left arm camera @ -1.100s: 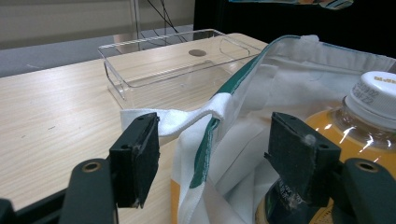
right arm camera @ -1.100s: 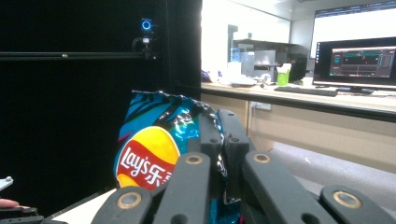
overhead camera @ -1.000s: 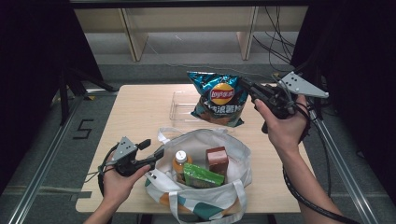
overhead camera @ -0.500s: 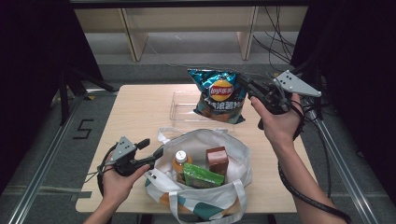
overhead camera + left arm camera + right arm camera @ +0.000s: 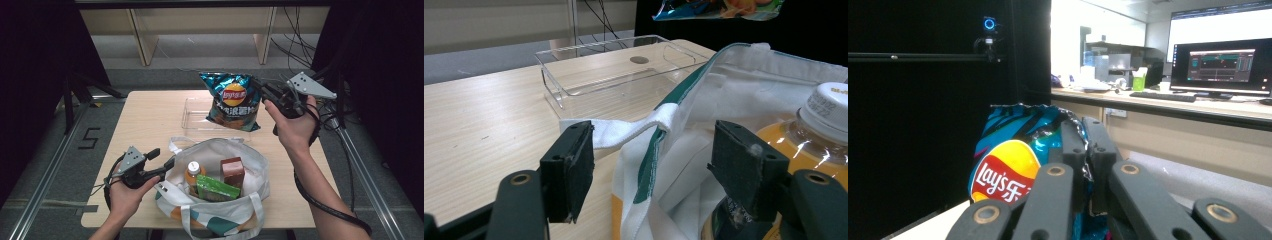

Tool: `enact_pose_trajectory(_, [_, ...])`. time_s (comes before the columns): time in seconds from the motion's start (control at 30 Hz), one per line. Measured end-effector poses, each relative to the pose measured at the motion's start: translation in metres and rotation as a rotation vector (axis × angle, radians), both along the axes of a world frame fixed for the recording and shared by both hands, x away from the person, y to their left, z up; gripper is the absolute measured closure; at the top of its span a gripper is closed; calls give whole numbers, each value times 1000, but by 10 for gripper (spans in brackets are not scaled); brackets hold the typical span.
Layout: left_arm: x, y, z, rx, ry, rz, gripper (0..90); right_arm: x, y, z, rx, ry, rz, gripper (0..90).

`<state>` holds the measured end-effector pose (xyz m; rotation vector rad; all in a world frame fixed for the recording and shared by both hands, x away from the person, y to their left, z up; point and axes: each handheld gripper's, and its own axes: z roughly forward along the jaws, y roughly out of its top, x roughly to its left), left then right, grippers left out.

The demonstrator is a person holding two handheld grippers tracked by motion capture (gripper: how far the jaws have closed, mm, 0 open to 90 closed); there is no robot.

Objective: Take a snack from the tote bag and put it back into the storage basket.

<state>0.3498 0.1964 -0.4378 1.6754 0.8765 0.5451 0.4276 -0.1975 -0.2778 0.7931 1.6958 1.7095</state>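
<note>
Up close, right tongs [image 5: 1083, 150] pinch the chip bag [image 5: 1013, 165]; left tongs [image 5: 659, 170] gape

The chip bag [image 5: 234, 101] is teal-blue with a red-and-yellow logo, sealed and puffed. It hangs upright above the clear tray [image 5: 196, 114], its upper right edge pinched in the right gripper [image 5: 264, 90].

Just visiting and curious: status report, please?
Right gripper shut on chip bag, held above clear tray. Left gripper open at tote bag rim. Nothing in the way.
</note>
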Motion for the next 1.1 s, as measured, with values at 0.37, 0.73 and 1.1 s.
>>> enact_pose_trajectory(0.37, [-2, 0, 1, 4, 9, 16, 331, 14, 2, -2, 7, 9, -23, 899])
enact_pose_trajectory(0.73, [1, 1, 1, 20, -21, -4, 331, 22, 2, 1, 6, 12, -37, 899])
enact_pose_trajectory(1.1, [1, 1, 1, 25, -22, -1, 331, 31, 6, 5, 14, 14, -47, 899])
